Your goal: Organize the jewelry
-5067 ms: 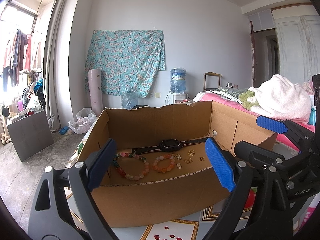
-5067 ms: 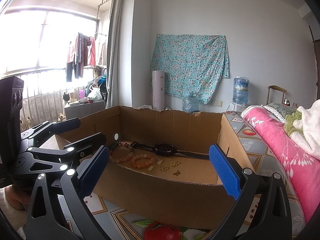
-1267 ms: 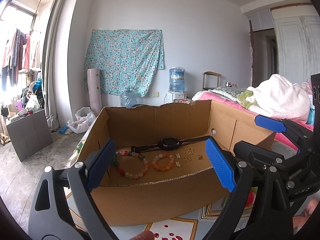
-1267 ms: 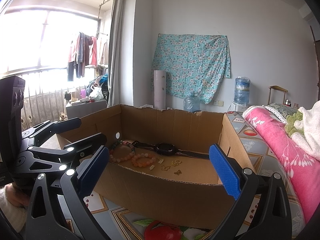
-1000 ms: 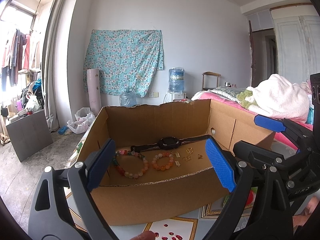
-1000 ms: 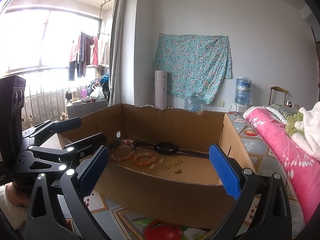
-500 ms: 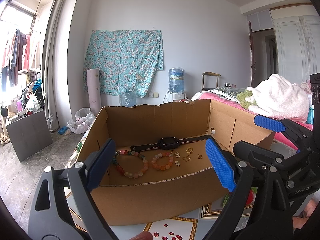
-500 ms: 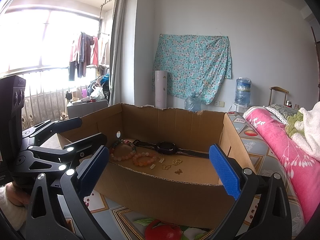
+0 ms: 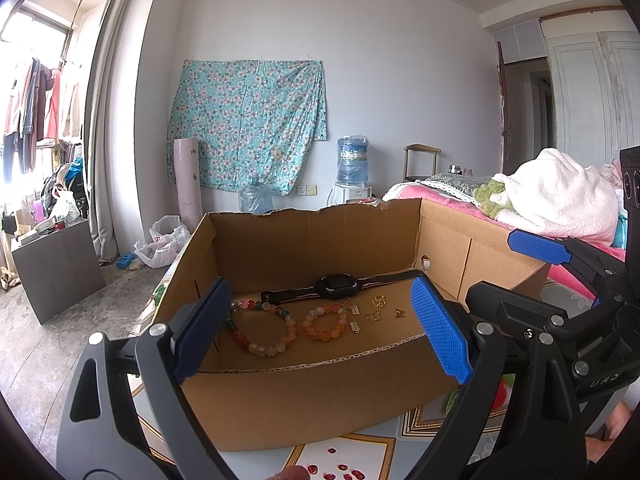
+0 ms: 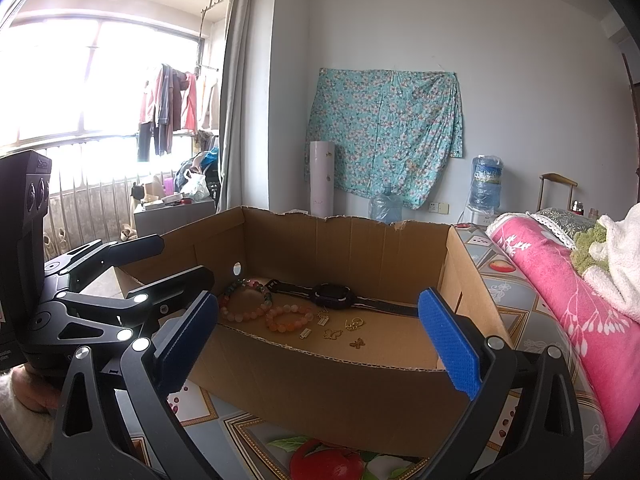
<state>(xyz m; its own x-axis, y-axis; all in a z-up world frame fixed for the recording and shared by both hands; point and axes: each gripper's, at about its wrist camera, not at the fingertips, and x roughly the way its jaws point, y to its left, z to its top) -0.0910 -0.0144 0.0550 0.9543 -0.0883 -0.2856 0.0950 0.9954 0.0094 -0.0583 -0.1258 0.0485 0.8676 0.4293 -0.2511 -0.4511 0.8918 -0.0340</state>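
Left wrist view: the left hand-held gripper (image 9: 320, 332), jaws spread and empty, hangs before a shallow brown cardboard box (image 9: 320, 392). On its floor lie a black wristwatch (image 9: 337, 285), a large multicoloured bead bracelet (image 9: 260, 328), a smaller orange bead bracelet (image 9: 325, 323) and small gold charms (image 9: 376, 312), each apart.

Right wrist view: the right hand-held gripper (image 10: 320, 338), likewise spread and empty, faces the same box. The pieces lie in neat separation; whether sorting is finished or pending cannot be judged.

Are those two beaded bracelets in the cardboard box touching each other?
Apart. In the left wrist view, bare cardboard shows between the larger multicoloured beaded bracelet and the smaller orange beaded bracelet on the cardboard box floor.
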